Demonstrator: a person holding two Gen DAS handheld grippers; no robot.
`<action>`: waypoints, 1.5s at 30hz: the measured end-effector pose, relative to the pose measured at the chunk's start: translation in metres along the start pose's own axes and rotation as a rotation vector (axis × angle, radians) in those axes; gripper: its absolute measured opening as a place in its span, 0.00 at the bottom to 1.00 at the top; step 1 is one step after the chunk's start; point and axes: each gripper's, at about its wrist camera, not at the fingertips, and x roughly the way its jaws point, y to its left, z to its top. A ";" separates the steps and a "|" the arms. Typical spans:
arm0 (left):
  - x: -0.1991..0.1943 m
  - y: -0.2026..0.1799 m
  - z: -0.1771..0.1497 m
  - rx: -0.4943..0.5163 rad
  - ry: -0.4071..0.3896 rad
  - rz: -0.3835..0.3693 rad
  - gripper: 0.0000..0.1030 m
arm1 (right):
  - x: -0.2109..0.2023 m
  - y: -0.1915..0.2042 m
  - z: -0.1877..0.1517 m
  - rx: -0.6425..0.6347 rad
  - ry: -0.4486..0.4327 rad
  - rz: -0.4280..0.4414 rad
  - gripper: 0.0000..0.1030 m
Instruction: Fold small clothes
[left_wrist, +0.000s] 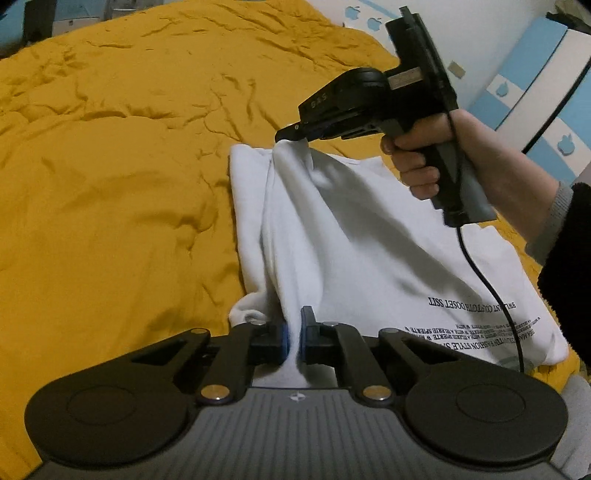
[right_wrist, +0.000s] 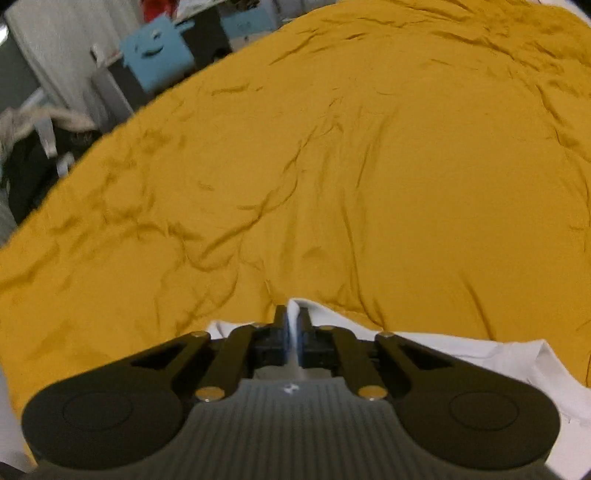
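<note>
Fabric of white garment (left_wrist: 332, 240) — soft, light, limp — is pinched along one edge by left hand-held gripper (left_wrist: 292, 341) and right hand-held gripper (left_wrist: 291, 138); edge grips judged secure.

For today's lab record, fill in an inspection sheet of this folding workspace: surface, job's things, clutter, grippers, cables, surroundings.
Surface: wrinkled mustard-yellow duvet on a bed.
Job's things: white printed T-shirt, partly flat, one edge lifted into a ridge.
Clutter: nothing seen on the duvet.
Grippers: left gripper shut on the shirt's near end; right gripper shut on the far end.
Cables: black cable hangs from the right gripper's handle over the shirt.
Surroundings: blue-and-white cabinet; blue smiling-face cushion.
</note>
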 end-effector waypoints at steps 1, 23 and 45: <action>-0.004 0.002 -0.001 -0.024 0.002 -0.002 0.05 | 0.001 0.002 -0.001 -0.004 -0.017 -0.013 0.00; -0.078 0.052 -0.017 -0.304 -0.139 -0.105 0.17 | -0.038 -0.040 -0.014 0.123 -0.283 0.038 0.40; -0.011 0.018 0.008 -0.281 -0.109 -0.294 0.29 | -0.231 -0.293 -0.224 0.630 -0.273 -0.185 0.50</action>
